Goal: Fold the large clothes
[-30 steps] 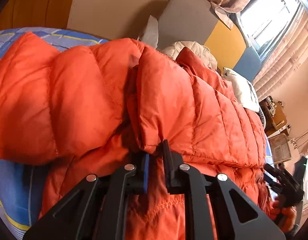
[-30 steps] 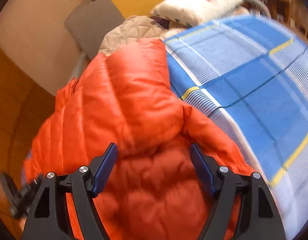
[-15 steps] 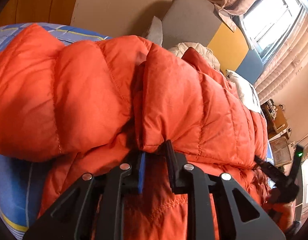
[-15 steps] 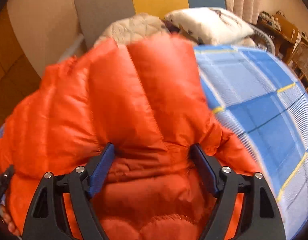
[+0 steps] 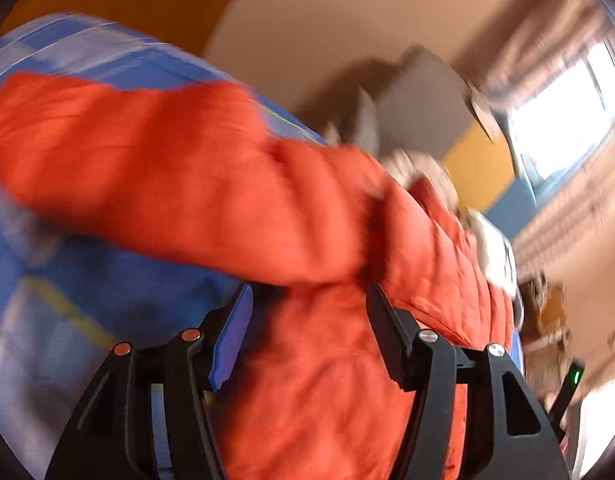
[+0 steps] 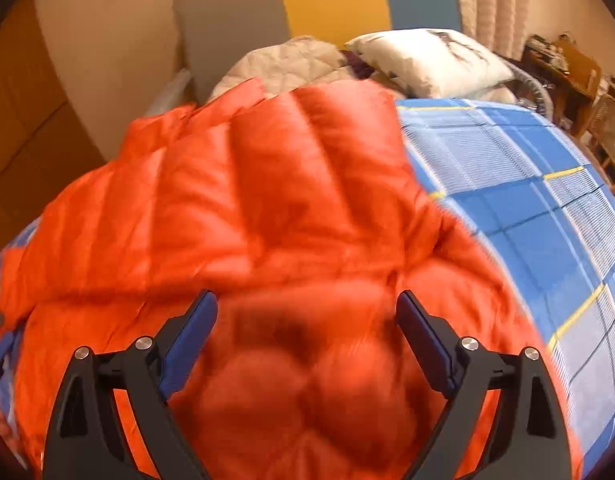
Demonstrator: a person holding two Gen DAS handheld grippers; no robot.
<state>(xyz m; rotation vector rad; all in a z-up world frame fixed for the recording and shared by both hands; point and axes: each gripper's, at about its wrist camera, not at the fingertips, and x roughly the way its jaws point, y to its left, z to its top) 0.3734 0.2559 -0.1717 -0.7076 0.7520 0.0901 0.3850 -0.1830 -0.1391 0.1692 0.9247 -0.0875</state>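
An orange quilted down jacket (image 6: 267, 208) is seen spread over a bed covered with a blue checked sheet (image 6: 527, 208). Its puffy, shiny panels are divided by stitched seams. One part is folded over onto the body, forming a thick upper layer. In the left wrist view the jacket (image 5: 211, 184) is blurred.

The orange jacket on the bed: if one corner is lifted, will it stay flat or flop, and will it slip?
The jacket looks puffy and quilted, so it probably flops and springs back instead of creasing. Its shiny shell may slip. It seems light for its bulk.
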